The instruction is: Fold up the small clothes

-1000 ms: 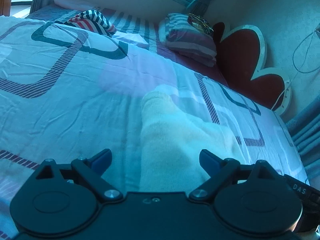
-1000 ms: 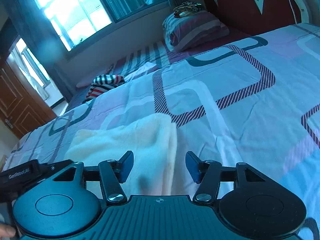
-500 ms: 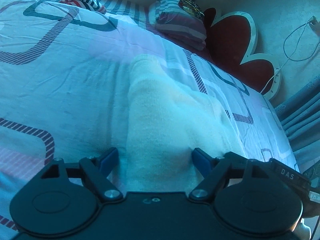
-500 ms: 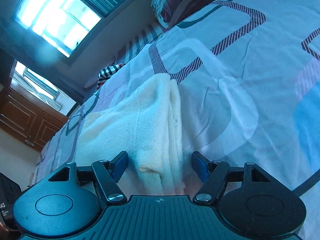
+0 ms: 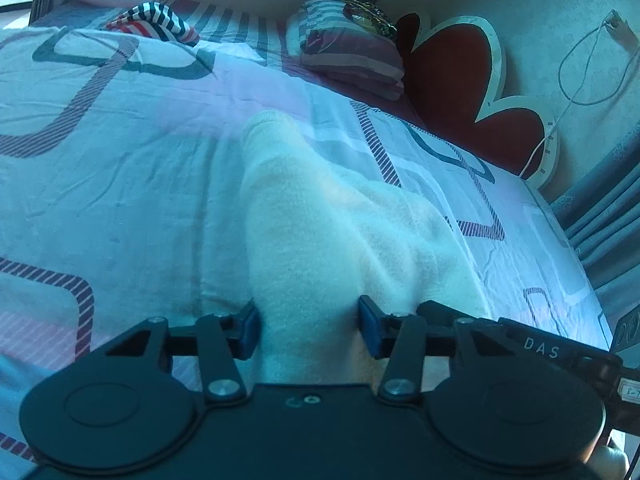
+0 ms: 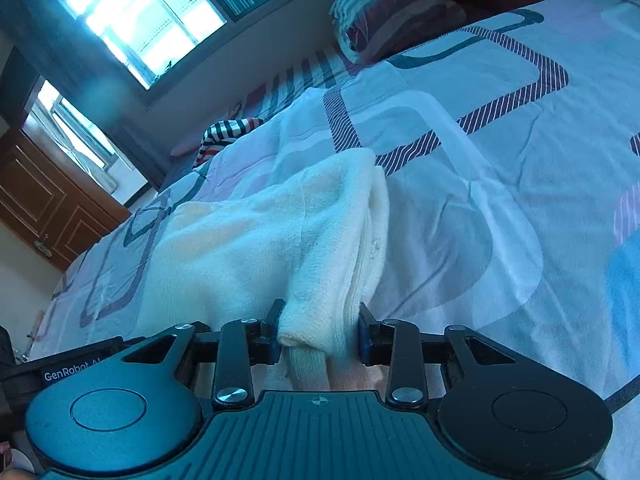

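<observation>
A: Where is the cream garment (image 5: 320,232)?
B: On the bed (image 5: 120,184), bunched between both tools.
A: Their state?
B: Left tool (image 5: 308,326) and right tool (image 6: 318,330) have just been closing, now clamped on its near edge. Both corners should be lifted evenly.

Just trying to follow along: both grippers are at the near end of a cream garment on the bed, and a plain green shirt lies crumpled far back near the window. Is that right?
Not quite. The far garment is striped in dark, white and red, not plain green; the right wrist view shows it. The rest holds: the left gripper and right gripper are at the near end of the cream garment on the bed.
</observation>
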A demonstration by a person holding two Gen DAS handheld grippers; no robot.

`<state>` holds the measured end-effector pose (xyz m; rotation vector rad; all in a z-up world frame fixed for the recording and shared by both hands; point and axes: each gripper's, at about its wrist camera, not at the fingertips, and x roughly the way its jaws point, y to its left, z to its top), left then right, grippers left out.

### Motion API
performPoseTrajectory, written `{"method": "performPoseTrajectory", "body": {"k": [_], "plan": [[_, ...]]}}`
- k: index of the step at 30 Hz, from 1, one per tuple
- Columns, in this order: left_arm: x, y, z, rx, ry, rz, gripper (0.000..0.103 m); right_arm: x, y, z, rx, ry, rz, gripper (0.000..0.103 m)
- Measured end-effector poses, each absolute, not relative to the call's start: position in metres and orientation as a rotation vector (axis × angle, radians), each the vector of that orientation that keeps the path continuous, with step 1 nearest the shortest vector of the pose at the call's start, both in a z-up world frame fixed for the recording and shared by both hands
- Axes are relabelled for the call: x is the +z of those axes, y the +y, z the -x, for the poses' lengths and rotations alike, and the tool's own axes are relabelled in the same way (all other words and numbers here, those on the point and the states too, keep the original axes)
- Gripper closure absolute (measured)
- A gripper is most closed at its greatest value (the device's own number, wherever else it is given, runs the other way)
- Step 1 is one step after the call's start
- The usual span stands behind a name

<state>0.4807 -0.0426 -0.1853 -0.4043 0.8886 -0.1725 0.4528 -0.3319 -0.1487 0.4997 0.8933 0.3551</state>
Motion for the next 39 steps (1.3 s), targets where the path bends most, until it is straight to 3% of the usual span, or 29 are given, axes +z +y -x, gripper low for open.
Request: {"method": "performPoseTrajectory", "body": {"k": [6,18,27,39], "plan": [[-0.17,-0.041,-0.472,-0.186,0.855,0.379,0.066,-0.135,-0.33,-0.445,0.365,0.859,-0.515,0.072],[-0.12,0.027,-0.417,-0.051,0.771,0.378,0.067,-0.089,-0.265,-0.422,0.561,0.81,-0.545,0.072],[-0.106,0.142,-0.374,0.021,0.731,0.391,0.067,-0.072,-0.143,-0.394,0.658,0.801,-0.52,0.072],[-0.122,0.319,-0.36,0.019,0.739,0.418,0.067,-0.095,0.048,-0.382,0.637,0.827,-0.529,0.072]]}}
